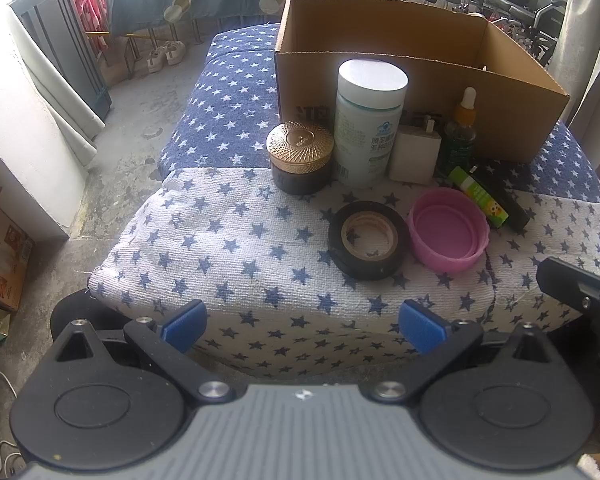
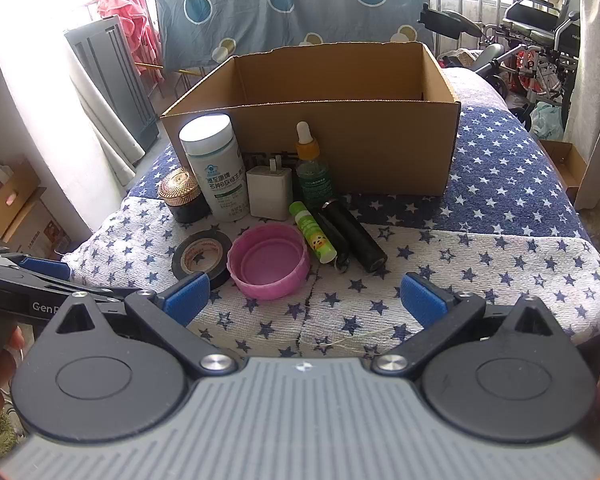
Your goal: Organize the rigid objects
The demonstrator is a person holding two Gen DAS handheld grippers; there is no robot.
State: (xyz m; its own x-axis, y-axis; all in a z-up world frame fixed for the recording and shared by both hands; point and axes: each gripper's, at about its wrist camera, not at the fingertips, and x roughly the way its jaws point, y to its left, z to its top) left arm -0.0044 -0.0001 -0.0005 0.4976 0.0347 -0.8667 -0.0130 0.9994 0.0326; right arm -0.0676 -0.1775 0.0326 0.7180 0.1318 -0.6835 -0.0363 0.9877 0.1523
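**Hovering at the near edge, both grippers wide and empty**

Looking across a star-print cloth [image 2: 500, 184], dark blue with white stars at the back and pale with blue stars up front, draped over a raised surface. An open cardboard box [image 2: 364, 140] sits at the back of it, and the small items are lined up right in front.

Back row, left to right: a dark jar with a gold lid [image 2: 184, 196], a tall white supplement bottle [image 2: 216, 168], a white plug adapter [image 2: 269, 194] and a green dropper bottle [image 2: 311, 168], all upright against the box's front wall. Front row: a roll of black tape [image 1: 366, 240] lying flat, a pink lid [image 1: 448, 234] touching it, rim up, then a green tube [image 2: 313, 233] and a black cylinder [image 2: 356, 236] lying side by side.

Left gripper [image 1: 302, 326] sits low at the near edge, blue pads spread wide, nothing between them. Right gripper [image 2: 306, 300] the same, jaws fully apart, holding nothing, the pink lid just ahead of it.

Around the room: bare concrete floor [image 1: 128, 148], a circle-print sheet [image 2: 284, 4] hanging behind, a wheelchair [image 2: 540, 36] at the right by the barred window, a grey panel [image 1: 60, 48] leaning at the left, white shoes [image 1: 166, 54] on the floor, and cardboard cartons [image 1: 4, 256] by the wall.
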